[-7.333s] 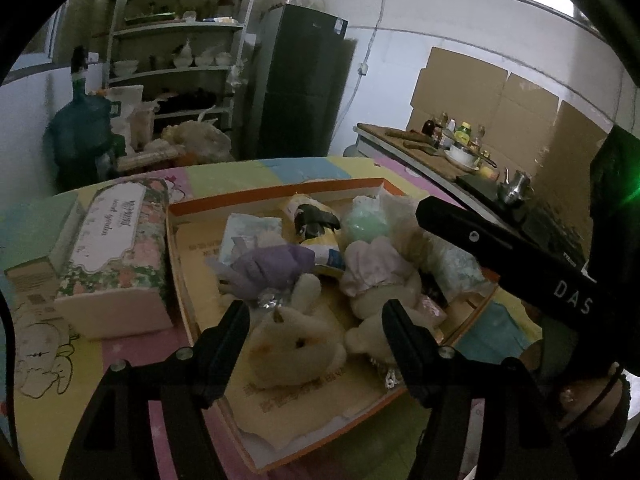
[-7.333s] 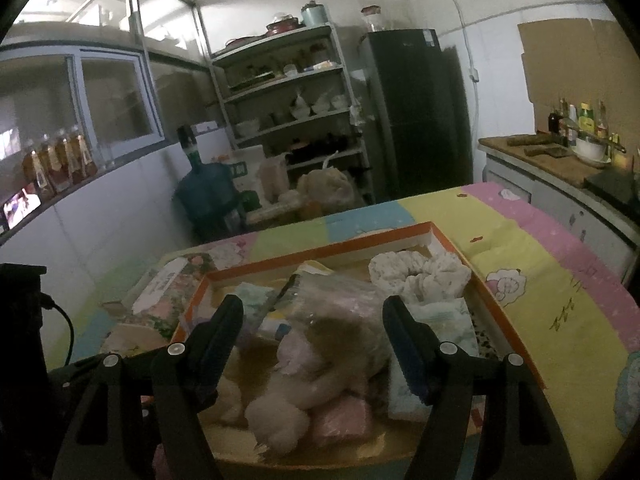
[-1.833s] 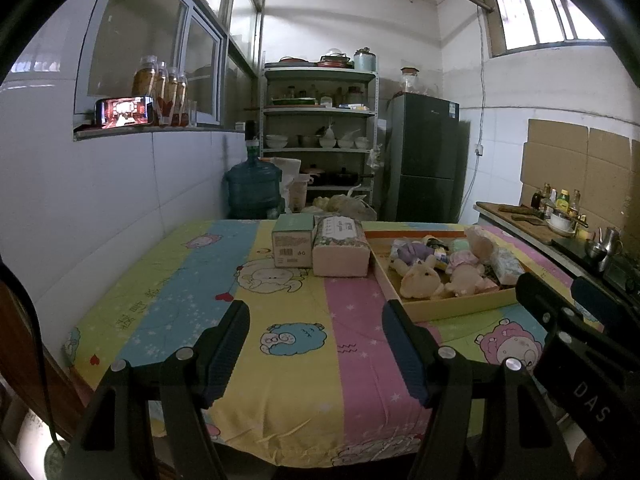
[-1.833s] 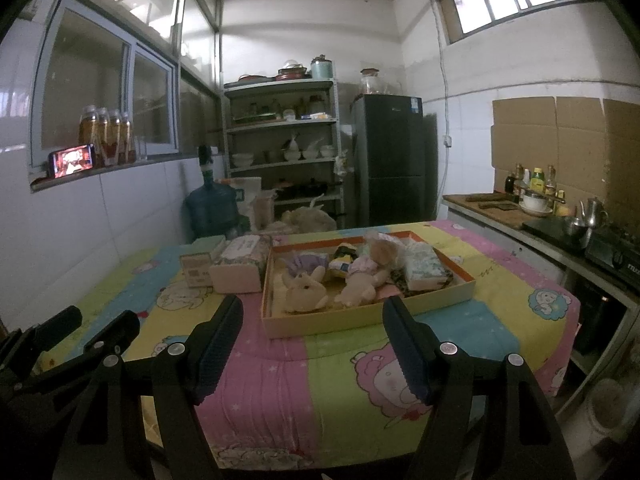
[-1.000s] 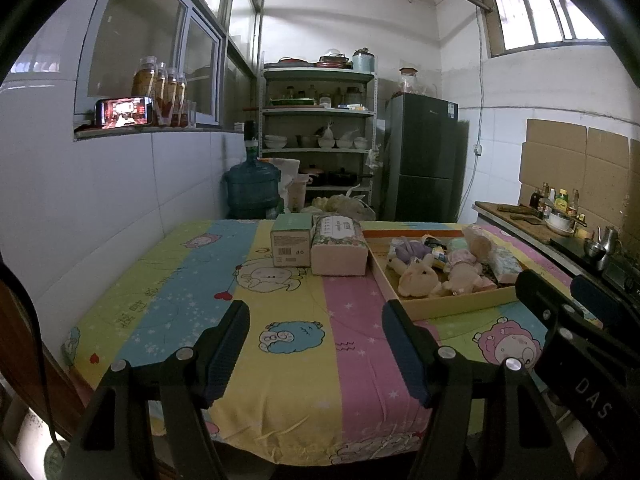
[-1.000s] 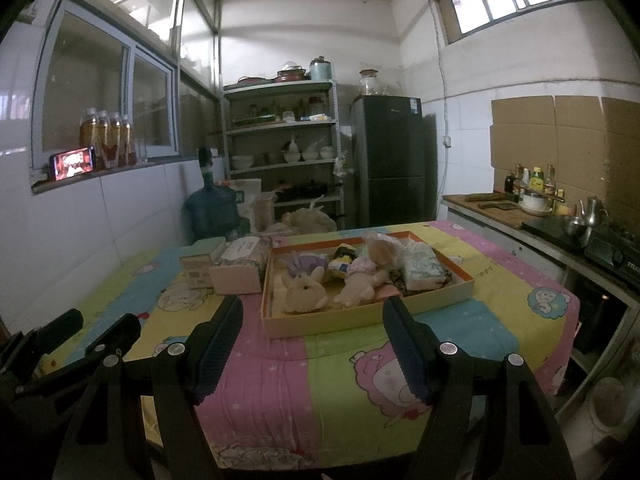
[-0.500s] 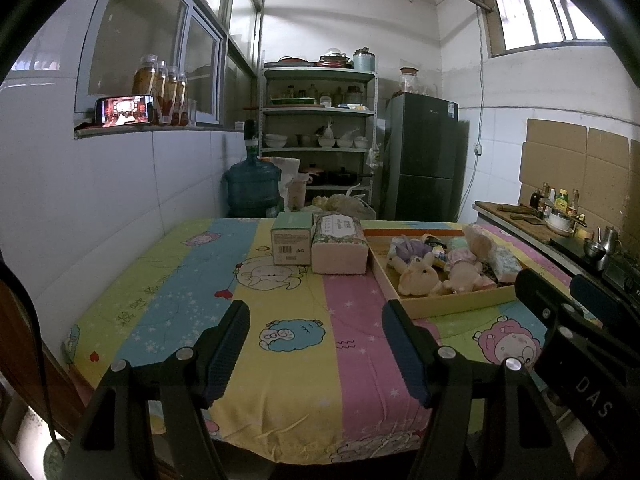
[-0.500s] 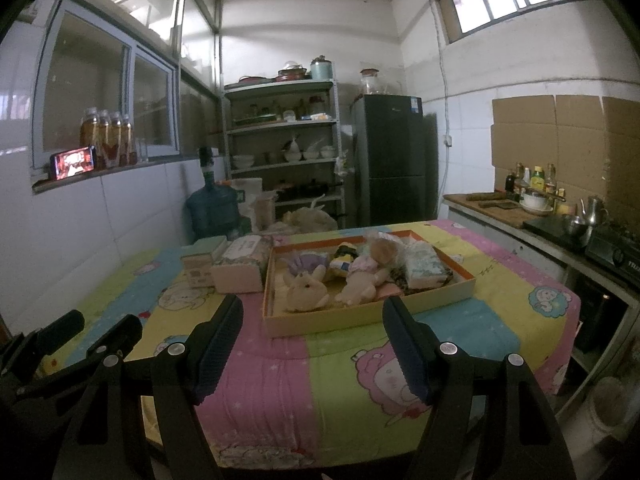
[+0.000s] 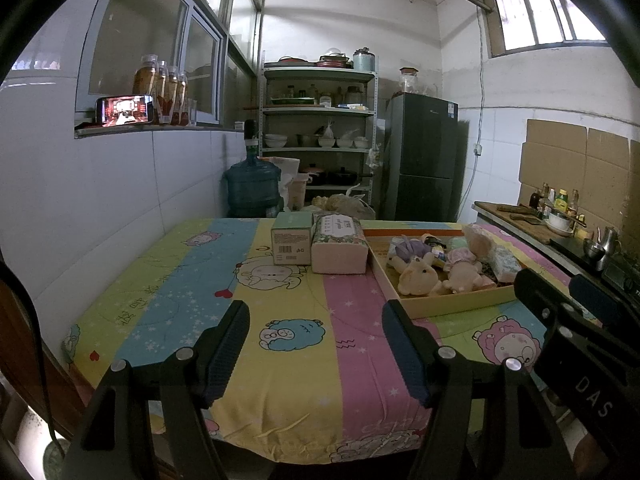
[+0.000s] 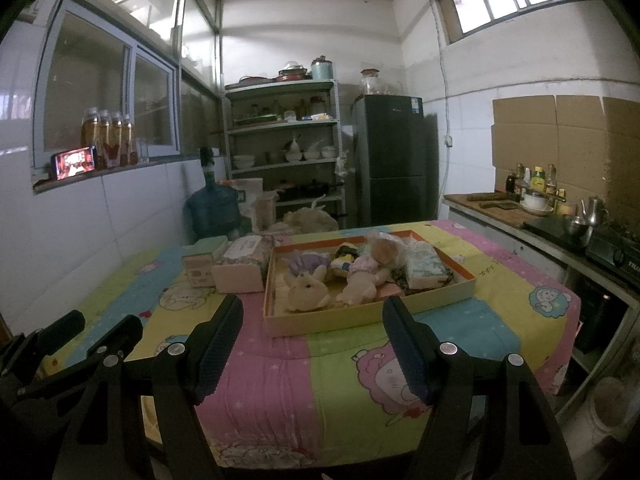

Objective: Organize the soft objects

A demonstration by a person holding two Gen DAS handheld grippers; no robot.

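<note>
**Left wrist, right wrist: both grippers spread, soft toys in tray**

Left wrist view: left gripper (image 9: pixel 316 344) is spread, nothing btw. the jaws, above the near part of the table w/ cartoon cloth (image 9: pixel 280 344). Tray (image 9: pixel 452 306) lies at approx. 2 o'clock from it, well apart. Soft toys (image 9: pixel 444 266) lie heaped in the tray. Tissue pack (image 9: pixel 339 243) and green box (image 9: pixel 291 239) stand touching each other at 12 o'clock, just beside the tray's left wall. Right gripper's side shows at 4 o'clock.

Right wrist view: right gripper (image 10: pixel 312 342) is also spread and empty. Tray (image 10: pixel 372 314) is at 12 o'clock, near the fingertips but apart. Beige bunny toy (image 10: pixel 306 292) lies at the tray's near-left corner; white pack (image 10: pixel 426 266) at its right side. Fridge (image 10: pixel 394 160) stands behind.
</note>
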